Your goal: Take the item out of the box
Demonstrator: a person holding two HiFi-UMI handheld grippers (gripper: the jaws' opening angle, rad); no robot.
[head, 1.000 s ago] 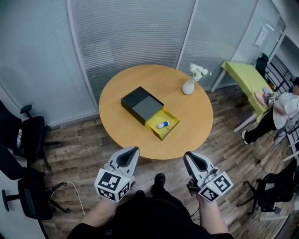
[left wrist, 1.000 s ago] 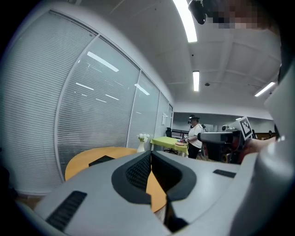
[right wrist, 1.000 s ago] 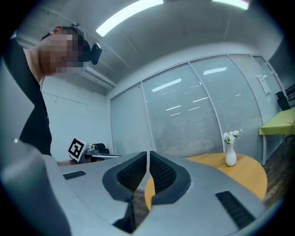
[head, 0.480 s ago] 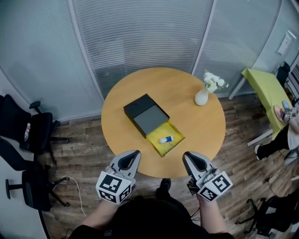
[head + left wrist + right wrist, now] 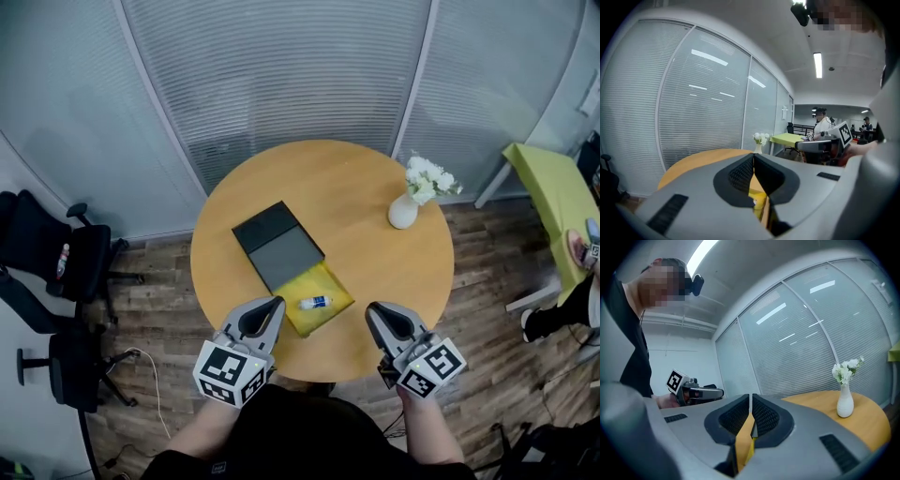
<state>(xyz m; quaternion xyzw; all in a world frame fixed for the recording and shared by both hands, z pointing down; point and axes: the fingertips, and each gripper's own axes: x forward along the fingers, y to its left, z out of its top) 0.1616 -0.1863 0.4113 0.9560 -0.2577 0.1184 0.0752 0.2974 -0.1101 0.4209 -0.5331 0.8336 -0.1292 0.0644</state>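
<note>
A black box [image 5: 278,246] lies on the round wooden table [image 5: 375,272], with its yellow tray [image 5: 330,288] slid out toward me. In the tray rests a small white and blue item [image 5: 315,302]. My left gripper [image 5: 275,303] hovers at the table's near edge, just left of the tray, jaws shut and empty. My right gripper [image 5: 372,309] is level with it on the tray's right, also shut and empty. In the left gripper view the jaws [image 5: 753,157] meet, with the yellow tray [image 5: 759,202] showing below them. The right gripper view shows its shut jaws [image 5: 750,399] too.
A white vase with white flowers [image 5: 405,211] stands at the table's right side. Black office chairs [image 5: 56,262] sit on the floor at left. A green table [image 5: 558,187] and a seated person are at far right. Glass walls with blinds stand behind the table.
The table and box have come closer in the head view. Both grippers, before short of the table over the floor, now reach its near edge beside the yellow tray. Jaws stayed shut.
</note>
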